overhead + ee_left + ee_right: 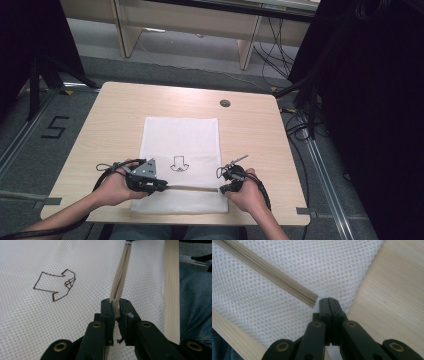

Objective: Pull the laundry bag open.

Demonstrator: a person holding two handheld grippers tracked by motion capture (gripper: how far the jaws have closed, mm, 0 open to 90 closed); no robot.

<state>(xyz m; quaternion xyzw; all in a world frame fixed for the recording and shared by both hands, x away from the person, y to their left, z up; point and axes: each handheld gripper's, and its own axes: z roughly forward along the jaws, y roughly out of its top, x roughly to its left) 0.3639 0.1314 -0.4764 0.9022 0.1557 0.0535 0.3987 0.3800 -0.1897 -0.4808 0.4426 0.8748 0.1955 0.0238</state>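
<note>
Both grippers clamped on the zipper of a white mesh bag (181, 145) lying flat on the table (110, 115).

Left gripper (115, 310) pinches the beige zipper (120, 277) pull end, right gripper (329, 302) shut on the bag's corner at the zipper's end. Mesh looks light, floppy, likely to bunch; hold near the zipper. Near table edge close, open room beyond.

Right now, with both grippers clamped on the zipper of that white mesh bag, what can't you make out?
- Zipper pull: left gripper view, hidden between the shut jaws gripping the zipper.
- What the right gripper pinches at the mesh bag edge: right gripper view, covered by its jaws.
- Sketch on the bag: high view, too small.
</note>
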